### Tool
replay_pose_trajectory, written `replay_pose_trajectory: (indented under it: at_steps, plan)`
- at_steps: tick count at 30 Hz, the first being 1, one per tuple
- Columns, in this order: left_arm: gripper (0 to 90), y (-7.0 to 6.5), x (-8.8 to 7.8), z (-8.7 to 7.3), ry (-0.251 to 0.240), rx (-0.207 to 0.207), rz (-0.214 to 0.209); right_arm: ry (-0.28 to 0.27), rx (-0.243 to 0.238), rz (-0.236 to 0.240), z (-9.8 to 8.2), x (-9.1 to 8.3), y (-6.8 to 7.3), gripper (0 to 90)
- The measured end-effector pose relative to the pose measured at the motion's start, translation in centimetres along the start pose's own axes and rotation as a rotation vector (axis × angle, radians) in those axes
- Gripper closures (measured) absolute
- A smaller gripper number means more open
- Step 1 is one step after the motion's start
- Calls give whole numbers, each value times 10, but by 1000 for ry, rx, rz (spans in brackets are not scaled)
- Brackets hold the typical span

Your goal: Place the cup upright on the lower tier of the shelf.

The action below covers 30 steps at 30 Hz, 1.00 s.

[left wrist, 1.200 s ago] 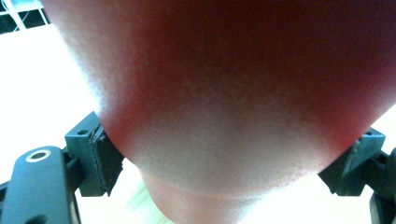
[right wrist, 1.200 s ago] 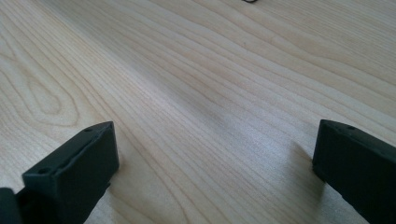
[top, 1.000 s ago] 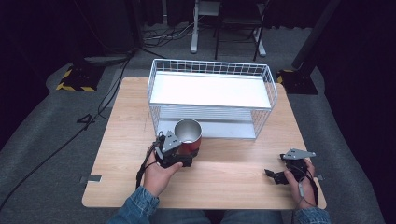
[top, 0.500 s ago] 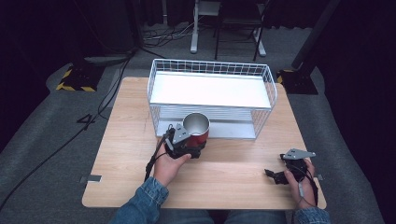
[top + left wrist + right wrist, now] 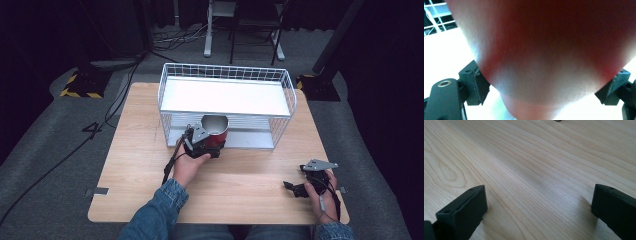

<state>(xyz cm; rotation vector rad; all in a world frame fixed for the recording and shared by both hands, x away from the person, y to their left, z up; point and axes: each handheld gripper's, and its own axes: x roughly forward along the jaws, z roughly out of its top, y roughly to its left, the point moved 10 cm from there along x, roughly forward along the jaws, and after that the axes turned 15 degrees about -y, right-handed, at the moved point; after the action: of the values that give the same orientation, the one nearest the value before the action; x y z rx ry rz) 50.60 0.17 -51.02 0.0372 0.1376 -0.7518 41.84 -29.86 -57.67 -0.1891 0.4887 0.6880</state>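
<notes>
High view: left gripper reaching toward the middle of the table, fingers closed around a red cup with a shiny inside, mouth upward and tipped slightly; cup held right at the near wall of a white wire basket standing on the far half of the table, rim about level with the basket's lower wires, whether touching them impossible to tell. Basket lying directly beyond the cup, long side running left to right, so probably a lift up and over that near wall if the cup belongs inside. Right gripper resting low near the right near corner, well apart from cup and basket, hence the left hand far nearer. Left gripper view: red side of the cup pressed close against the lens, one black finger at each flank, clamped on it, white wire visible at top left. Right gripper view: two black fingers spread wide over bare pale wood, nothing between them.
</notes>
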Motion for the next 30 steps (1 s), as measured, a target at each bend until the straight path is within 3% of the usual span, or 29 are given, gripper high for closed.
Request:
replay_pose_trajectory:
  at_steps: [5,10,20,24,25,26,30]
  plan:
    - [159,2,12,0,-27,-33,8,1,1,0,0,0,0,5]
    - [159,8,24,1,-33,-22,20,0,0,0,0,0,0,4]
    - [159,16,47,-5,-24,-39,36,0,0,0,0,0,0,4]
    - [158,19,54,-2,-38,-41,19,0,0,0,0,0,0,4]
    - [159,20,56,-3,-30,-42,14,0,1,0,0,0,0,4]
    - [158,19,55,-6,-4,-76,30,0,0,0,0,0,0,4]
    - [158,24,60,-10,19,-76,53,0,0,0,0,0,0,5]
